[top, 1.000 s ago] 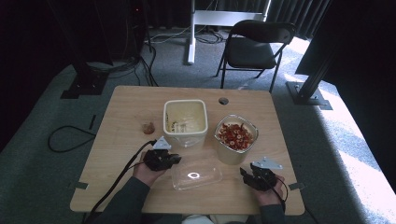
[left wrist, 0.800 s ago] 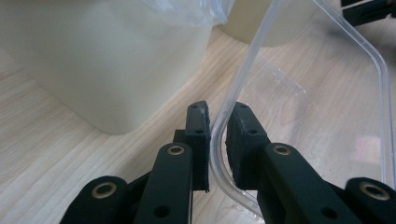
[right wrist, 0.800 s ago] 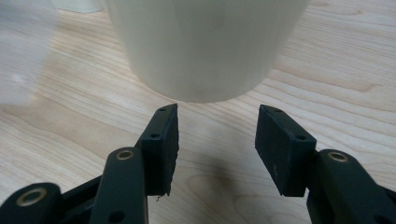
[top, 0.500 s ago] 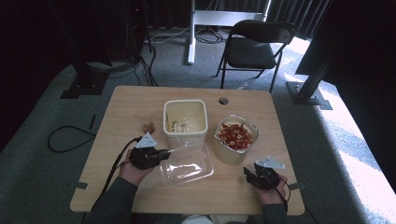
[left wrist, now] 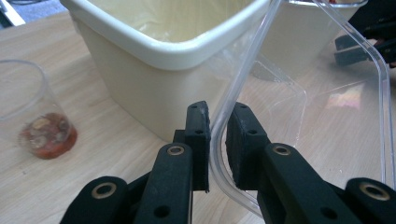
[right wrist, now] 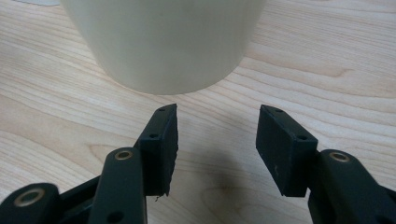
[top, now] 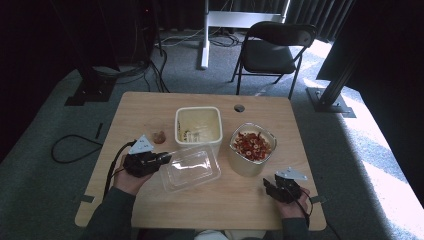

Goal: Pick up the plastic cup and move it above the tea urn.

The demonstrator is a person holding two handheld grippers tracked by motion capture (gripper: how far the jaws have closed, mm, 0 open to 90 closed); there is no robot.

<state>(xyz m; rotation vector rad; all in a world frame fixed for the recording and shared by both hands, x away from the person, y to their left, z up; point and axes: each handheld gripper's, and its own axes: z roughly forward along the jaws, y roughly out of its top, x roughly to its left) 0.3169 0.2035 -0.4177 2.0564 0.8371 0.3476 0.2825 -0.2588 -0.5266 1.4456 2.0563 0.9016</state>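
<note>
Clear lid [top: 191,167], which we judge thin, light, slick and flexible, lies on the table [top: 150,102] before the cream tub [top: 198,126], our left gripper [left wrist: 216,135] clamped on its rim, our right gripper [right wrist: 215,149] gaping empty.

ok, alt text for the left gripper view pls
The left gripper pinches the rim of a clear plastic lid between its black jaws, close against a cream square tub. A small clear cup with reddish bits stands left on the wooden table.
</note>
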